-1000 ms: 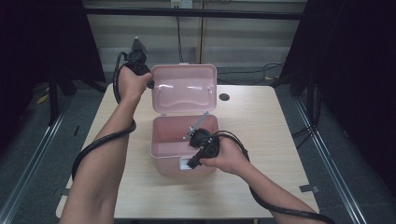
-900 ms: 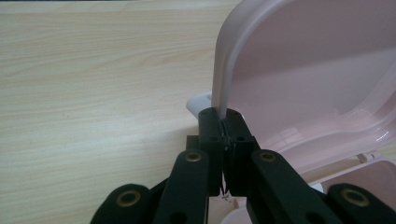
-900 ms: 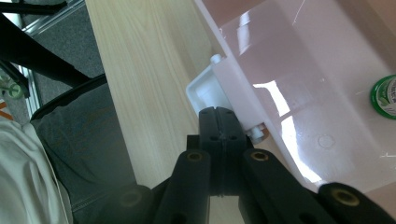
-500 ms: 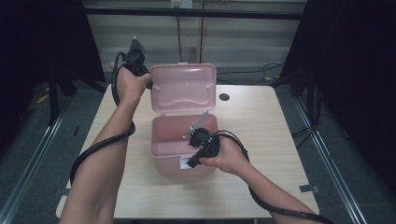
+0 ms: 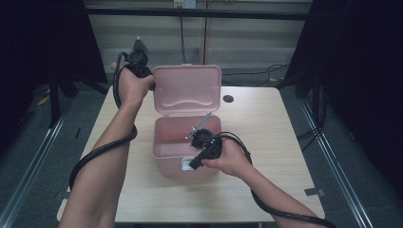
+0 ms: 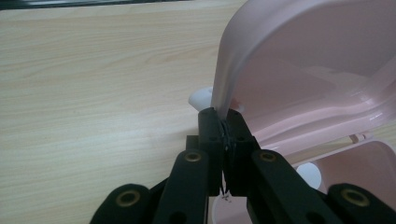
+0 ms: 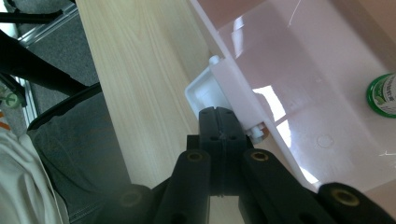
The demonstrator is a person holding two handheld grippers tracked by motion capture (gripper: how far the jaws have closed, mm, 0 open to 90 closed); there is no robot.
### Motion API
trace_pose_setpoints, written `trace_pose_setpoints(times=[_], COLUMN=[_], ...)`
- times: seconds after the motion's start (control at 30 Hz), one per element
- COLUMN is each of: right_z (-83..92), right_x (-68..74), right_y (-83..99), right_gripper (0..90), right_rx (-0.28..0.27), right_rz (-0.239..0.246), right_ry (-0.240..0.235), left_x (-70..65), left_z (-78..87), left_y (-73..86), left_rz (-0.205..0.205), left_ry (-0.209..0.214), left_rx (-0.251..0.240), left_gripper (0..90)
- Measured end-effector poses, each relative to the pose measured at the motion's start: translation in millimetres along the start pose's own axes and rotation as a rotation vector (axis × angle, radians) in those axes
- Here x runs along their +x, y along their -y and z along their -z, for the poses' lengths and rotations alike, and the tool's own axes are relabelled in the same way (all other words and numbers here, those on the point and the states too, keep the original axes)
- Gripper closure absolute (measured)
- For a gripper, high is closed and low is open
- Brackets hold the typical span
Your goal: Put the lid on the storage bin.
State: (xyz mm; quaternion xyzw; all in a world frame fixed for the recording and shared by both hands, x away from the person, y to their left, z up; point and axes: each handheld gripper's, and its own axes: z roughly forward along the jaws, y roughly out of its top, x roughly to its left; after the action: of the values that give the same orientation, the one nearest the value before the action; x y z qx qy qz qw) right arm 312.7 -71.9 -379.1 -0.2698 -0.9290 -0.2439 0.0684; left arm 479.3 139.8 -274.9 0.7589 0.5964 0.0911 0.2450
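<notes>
High view: on my pale wood-grain worktop [image 5: 266, 123] the smooth pink plastic box [image 5: 185, 142] stands open, lid [image 5: 187, 89] upright. My left hand-held gripper [image 6: 225, 135] is clamped on the lid's rounded edge; my right hand-held gripper [image 7: 222, 122] is clenched just beside the white latch [image 7: 205, 95]. A green-capped bottle [image 7: 384, 94] lies inside, untouched.

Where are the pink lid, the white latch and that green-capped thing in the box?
pink lid [image 5: 187, 90], high view, inner face.
white latch [image 7: 205, 95], right gripper view, flat front.
green-capped thing [image 7: 384, 94], right gripper view, its cap.
</notes>
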Motion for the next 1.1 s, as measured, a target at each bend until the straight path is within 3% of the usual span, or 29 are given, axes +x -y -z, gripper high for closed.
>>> trace_pose_setpoints(times=[1.1], right_z=[-0.8], right_x=[-4.0], right_y=[-7.9], right_gripper=[90.0], right_rx=[-0.004], right_rz=[-0.041], right_ry=[0.043], left_x=[1.0], left_z=[18.6], left_y=[17.9], left_rz=[-0.016], left_ry=[0.016], left_rx=[-0.016], left_gripper=[87.1])
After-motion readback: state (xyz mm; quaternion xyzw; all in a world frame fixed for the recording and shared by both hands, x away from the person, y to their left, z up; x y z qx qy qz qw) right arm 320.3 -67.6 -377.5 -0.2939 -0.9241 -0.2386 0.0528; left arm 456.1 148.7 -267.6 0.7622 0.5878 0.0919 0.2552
